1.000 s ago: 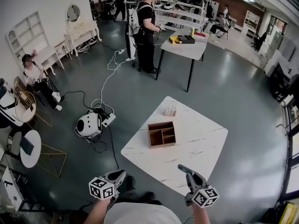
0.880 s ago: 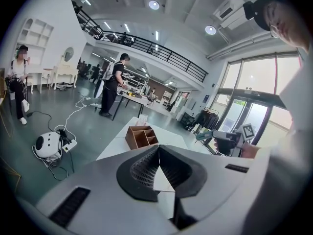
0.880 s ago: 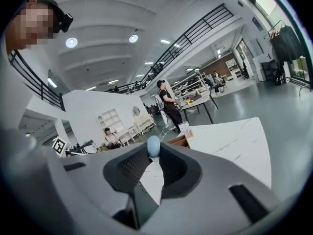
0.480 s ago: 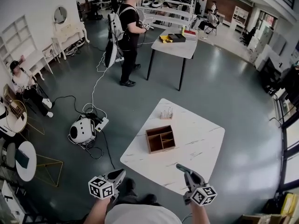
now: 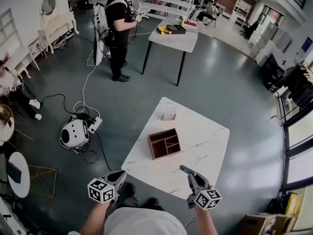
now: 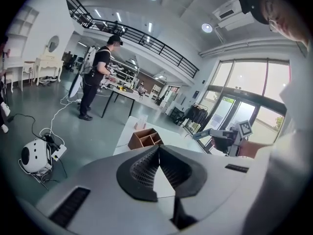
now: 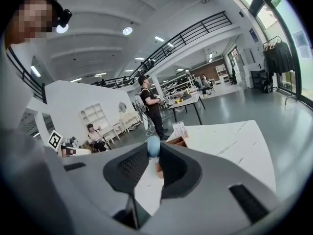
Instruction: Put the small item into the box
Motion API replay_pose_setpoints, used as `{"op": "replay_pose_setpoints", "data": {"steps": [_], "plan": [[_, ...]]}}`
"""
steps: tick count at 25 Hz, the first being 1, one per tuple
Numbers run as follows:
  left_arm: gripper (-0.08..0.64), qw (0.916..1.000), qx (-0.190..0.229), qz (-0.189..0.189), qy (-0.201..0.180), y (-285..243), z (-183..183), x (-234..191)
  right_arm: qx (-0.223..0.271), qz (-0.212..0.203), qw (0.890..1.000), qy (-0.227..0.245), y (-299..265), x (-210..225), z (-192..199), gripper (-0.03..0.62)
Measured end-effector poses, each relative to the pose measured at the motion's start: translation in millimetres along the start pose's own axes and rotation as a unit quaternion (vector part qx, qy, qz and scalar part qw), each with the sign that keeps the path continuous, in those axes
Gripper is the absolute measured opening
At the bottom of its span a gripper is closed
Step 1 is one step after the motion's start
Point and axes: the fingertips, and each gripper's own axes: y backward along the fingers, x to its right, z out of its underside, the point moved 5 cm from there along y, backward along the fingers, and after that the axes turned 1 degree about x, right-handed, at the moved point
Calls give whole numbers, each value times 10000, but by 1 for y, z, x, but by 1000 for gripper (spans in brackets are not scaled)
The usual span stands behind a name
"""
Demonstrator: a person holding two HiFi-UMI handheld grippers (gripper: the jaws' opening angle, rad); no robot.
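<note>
While the person is standing at the near edge of the table (image 5: 210,146) in the head view, the wooden box (image 5: 165,143) is lying ahead and slightly left of the right tool (image 5: 185,171), the nearer of the two. The left tool (image 5: 120,176) is hanging off the table's corner, over the floor. Both forearms are sitting low and close to the body, with the tools pointing forward

In the left gripper view, the left tool (image 6: 157,150) is pressing its jaws together on nothing, with the box (image 6: 145,137) beyond

In the right gripper view, the right tool (image 7: 153,153) is clamping a small blue ball (image 7: 153,146) at its tips. The box (image 7: 177,142) is lying just past it, so a forward reach is likely coming
</note>
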Motion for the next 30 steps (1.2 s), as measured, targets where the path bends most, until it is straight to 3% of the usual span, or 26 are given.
{"op": "replay_pose_setpoints", "data": {"steps": [16, 30], "plan": [[14, 9946, -467, 888, -277, -31, -28, -55, -167, 947, 9953, 150, -38, -4, -7, 80], [14, 9944, -546, 888, -171, -58, -34, -55, -461, 907, 9945, 248, -70, 14, -4, 80]]}}
